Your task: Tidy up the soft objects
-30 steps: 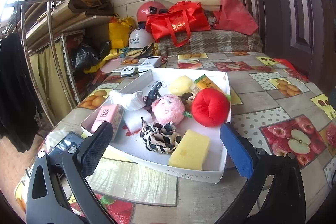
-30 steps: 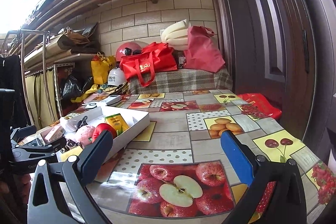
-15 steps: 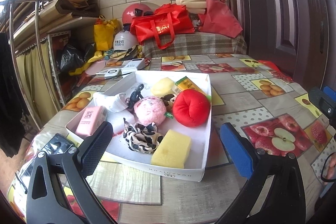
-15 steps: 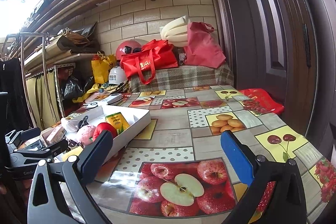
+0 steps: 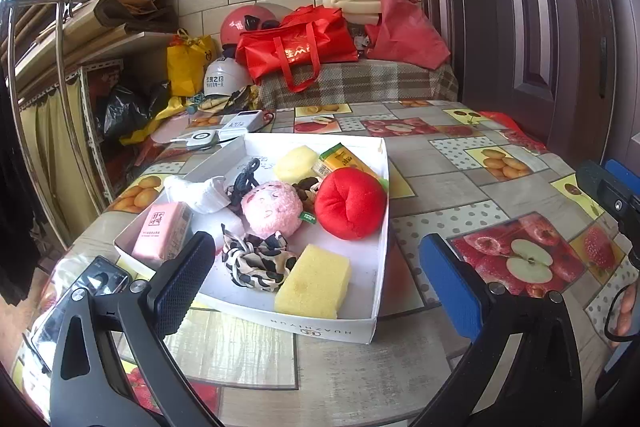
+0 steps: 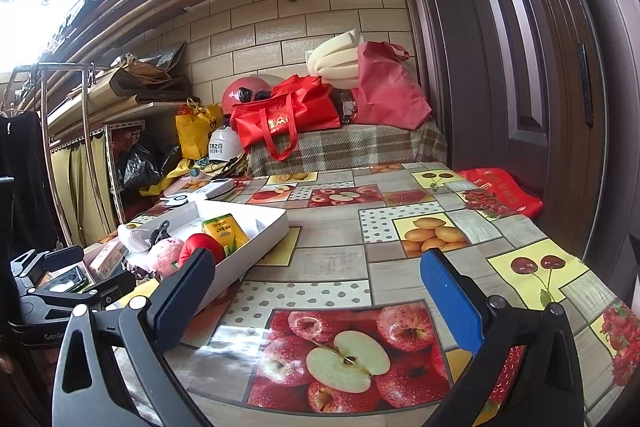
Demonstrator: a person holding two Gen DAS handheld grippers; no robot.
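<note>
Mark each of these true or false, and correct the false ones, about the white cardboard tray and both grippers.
1. Both grippers are open and empty. True: left gripper, right gripper.
2. The red plush apple lies on the bare tablecloth. False: it sits inside the white cardboard tray.
3. The rectangular yellow sponge lies at the tray's near edge. True.
4. The round pink plush toy is gripped by the left gripper. False: it rests in the tray, untouched.
5. The leopard-print fabric scrunchie lies beside the sponge. True.
</note>
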